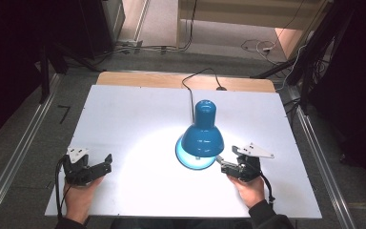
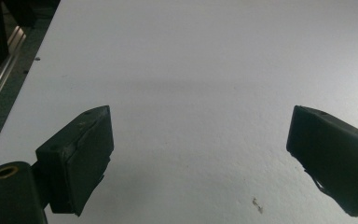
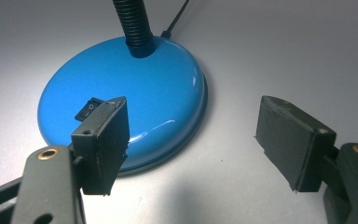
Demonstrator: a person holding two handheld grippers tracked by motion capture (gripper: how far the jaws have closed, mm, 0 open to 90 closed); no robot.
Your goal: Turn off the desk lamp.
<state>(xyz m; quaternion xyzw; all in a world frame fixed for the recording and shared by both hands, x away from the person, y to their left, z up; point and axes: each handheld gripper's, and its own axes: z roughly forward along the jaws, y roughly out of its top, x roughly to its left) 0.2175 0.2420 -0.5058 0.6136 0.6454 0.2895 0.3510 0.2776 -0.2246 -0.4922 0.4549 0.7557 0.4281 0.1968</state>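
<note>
Left tongs (image 1: 106, 163): held in the person's left hand (image 1: 80, 196) at the near edge of the desk (image 1: 124, 109), well apart from the lamp (image 1: 200, 136) on its left side. Jaws spread wide, nothing between them; in the left gripper view they (image 2: 200, 154) look over bare white board.

Right tongs (image 1: 222, 161): held in the right hand (image 1: 250, 188), just beside the lamp on its near right. Jaws wide apart, gripping nothing. In the right gripper view, the tongs (image 3: 193, 140) face the lamp base (image 3: 121, 98); one jaw overlaps the base near the black rocker switch (image 3: 89, 108), contact unclear; the other stands over bare desk beside the base.

Lamp: blue, near the desk's middle, lit, shade (image 1: 202, 138) pointing down, a bright pool around the base. Black ribbed neck (image 3: 133, 21) rises from the base.

Cable (image 1: 190, 83): black, runs from the lamp to the far edge of the desk.
</note>
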